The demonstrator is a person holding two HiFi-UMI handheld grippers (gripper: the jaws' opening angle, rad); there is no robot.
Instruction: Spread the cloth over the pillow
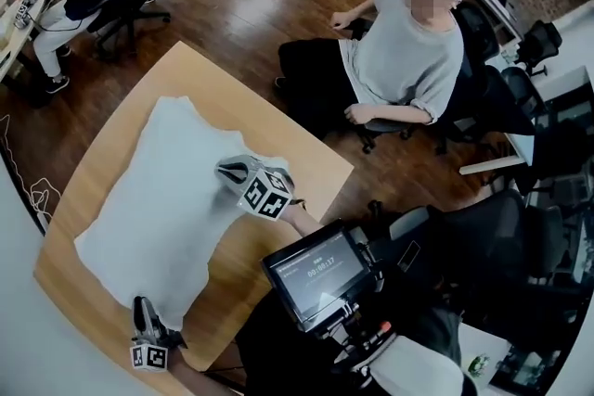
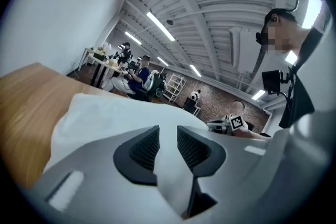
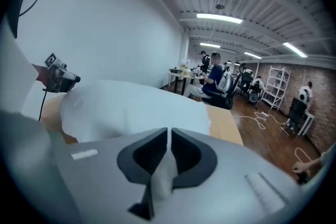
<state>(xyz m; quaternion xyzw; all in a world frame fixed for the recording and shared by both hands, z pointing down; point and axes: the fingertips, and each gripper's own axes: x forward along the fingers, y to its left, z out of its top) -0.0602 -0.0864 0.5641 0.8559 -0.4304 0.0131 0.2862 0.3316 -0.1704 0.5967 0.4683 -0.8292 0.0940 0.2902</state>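
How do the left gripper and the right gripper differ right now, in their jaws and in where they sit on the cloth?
The left gripper's jaws stand apart with cloth in the gap; the right gripper's jaws are pinched shut on a thin fold. The left gripper is at the cloth's near corner, the right gripper along its right edge. Both have cloth between their jaws.

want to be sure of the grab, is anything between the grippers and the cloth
Nothing visible is. The right gripper is shut on an edge of the cloth, and a corner of it sits between the parted jaws of the left gripper.
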